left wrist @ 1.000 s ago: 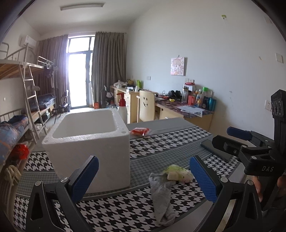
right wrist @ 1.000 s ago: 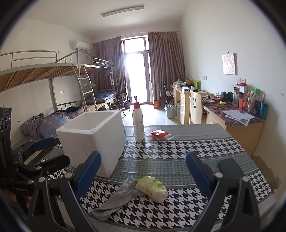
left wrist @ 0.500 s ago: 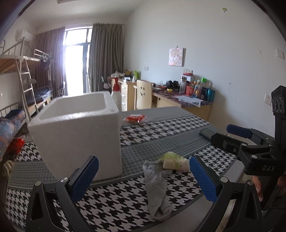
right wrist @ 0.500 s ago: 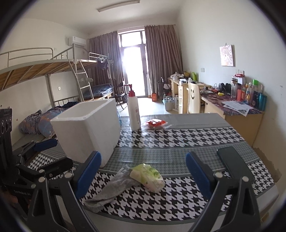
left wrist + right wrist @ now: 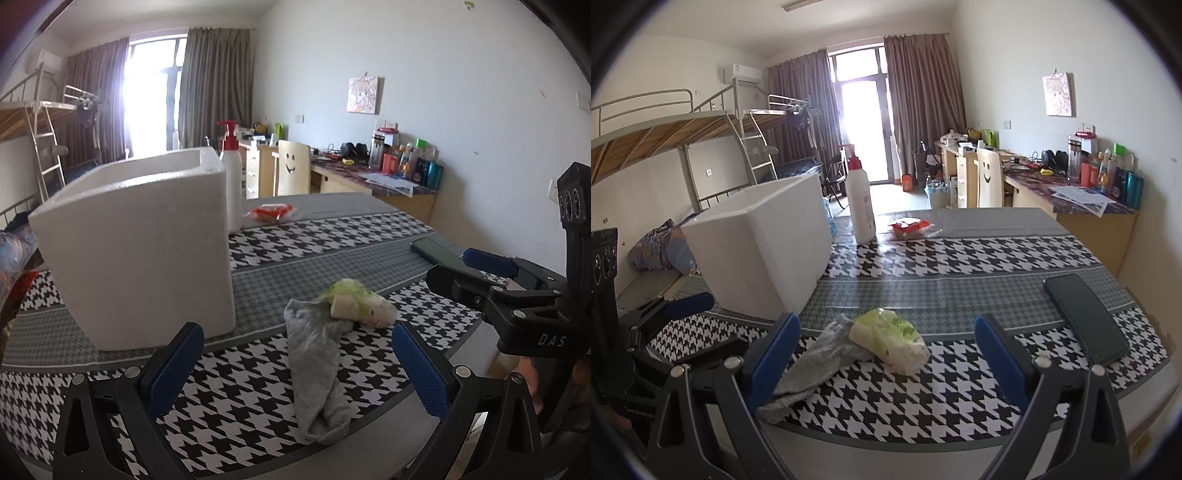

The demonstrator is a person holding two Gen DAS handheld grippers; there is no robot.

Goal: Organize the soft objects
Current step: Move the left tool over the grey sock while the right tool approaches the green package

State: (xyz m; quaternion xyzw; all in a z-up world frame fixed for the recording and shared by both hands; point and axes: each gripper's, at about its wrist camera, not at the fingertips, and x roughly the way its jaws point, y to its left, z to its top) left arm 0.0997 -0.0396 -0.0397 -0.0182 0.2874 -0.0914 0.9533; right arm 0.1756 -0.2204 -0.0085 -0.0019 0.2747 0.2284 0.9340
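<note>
Left wrist view shows the right gripper (image 5: 476,271) at the right edge of the frame, beside the dark phone (image 5: 436,254); the right wrist view instead shows the left gripper (image 5: 701,325) low at the left edge, and gives the phone (image 5: 1086,317) whole at the lower right of the frame. In both views the grey sock (image 5: 319,373) lies flat on the houndstooth table (image 5: 332,236) with the green-and-white tissue pack (image 5: 360,304) resting on its far end, right of the white foam box (image 5: 144,243). Both grippers stand spread wide and hold nothing. From the left wrist, the sock sits low in the centre of the frame, between the blue pads (image 5: 175,371) and just ahead of them; from the right wrist the pack (image 5: 890,339) lies centred between that gripper's pads (image 5: 772,358), the sock (image 5: 816,363) trailing toward the lower left. Against the frame half a second ago, sock, pack and box fill more of each view and sit lower in the frame, so both grippers have come nearer; the objects themselves lie as they did.
</note>
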